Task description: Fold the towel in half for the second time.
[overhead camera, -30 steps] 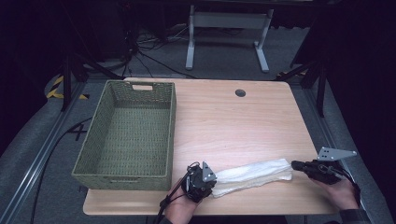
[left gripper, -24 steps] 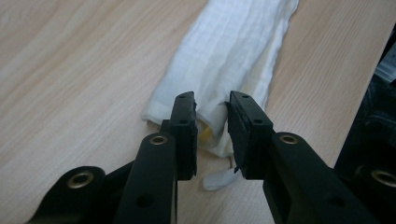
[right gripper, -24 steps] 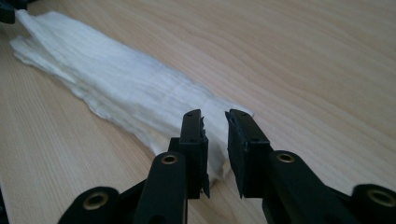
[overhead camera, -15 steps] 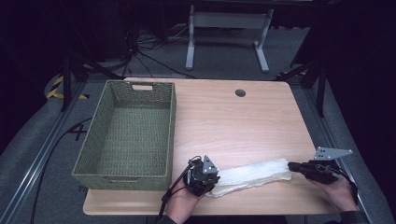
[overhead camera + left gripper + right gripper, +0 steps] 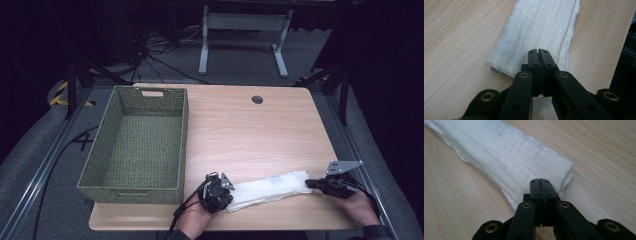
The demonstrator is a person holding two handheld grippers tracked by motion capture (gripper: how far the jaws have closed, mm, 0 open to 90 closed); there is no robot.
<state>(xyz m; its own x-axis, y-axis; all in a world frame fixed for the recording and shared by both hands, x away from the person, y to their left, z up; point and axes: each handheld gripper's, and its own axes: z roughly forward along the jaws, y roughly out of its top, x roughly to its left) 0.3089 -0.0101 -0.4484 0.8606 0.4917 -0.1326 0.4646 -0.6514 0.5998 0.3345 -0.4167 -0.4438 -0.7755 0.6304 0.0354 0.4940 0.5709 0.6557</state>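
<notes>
At the far left of your bench sits the green woven basket, well apart from the cloth. Your left gripper lies at the near edge of the bench, at the left end of the white cloth; in the left gripper view its fingers are pressed together over the cloth's short edge, and whether a layer is pinched between them you cannot tell. The white cloth is folded lengthwise into a long, narrow strip that lies flat on the wood and slants slightly away toward the right. Its weave is thin and gauzy, with faint lengthwise creases and soft, layered edges. At its right end your right gripper meets the cloth; in the right gripper view its fingers are closed tight at the folded corner, touching it, any pinched layer hidden from view
</notes>
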